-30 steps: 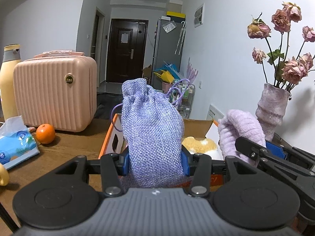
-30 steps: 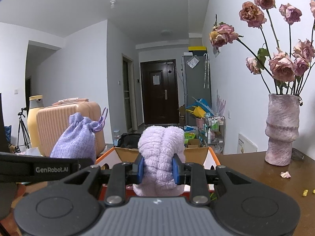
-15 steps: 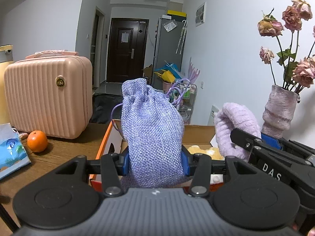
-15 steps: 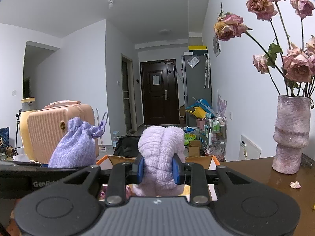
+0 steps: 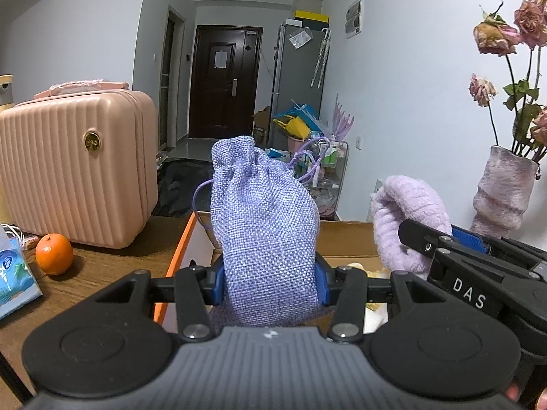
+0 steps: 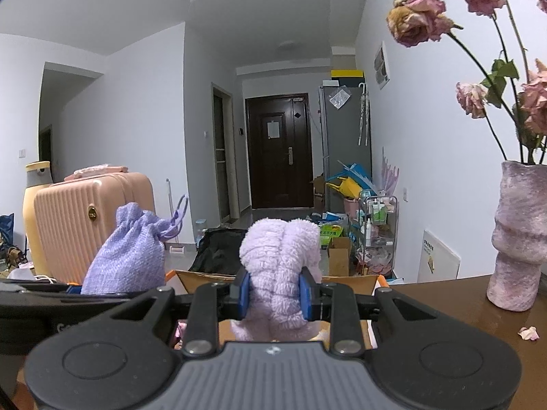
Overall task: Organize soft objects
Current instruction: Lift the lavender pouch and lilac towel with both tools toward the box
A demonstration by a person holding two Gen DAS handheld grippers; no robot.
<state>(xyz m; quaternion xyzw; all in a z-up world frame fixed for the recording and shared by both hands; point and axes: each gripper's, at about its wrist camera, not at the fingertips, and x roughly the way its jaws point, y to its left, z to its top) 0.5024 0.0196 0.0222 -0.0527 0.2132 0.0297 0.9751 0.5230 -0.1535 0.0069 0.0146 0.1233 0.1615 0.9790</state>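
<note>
My left gripper (image 5: 270, 282) is shut on a lilac woven drawstring pouch (image 5: 263, 232), held upright above an open cardboard box with an orange rim (image 5: 177, 256). My right gripper (image 6: 275, 294) is shut on a fluffy lilac towel roll (image 6: 278, 273), held above the same box (image 6: 348, 278). The towel (image 5: 407, 215) and right gripper show at the right of the left wrist view; the pouch (image 6: 130, 256) shows at the left of the right wrist view. Something yellow and fluffy (image 5: 376, 271) lies in the box, mostly hidden.
A pink ribbed case (image 5: 75, 167) stands at the left on the wooden table (image 5: 92, 283), with an orange (image 5: 54, 254) and a tissue pack (image 5: 13, 280) before it. A pink vase of dried roses (image 6: 519, 239) stands at the right.
Both grippers have shifted forward and to the right over the box, each keeping its hold. The case and orange have slid left in the left wrist view.
</note>
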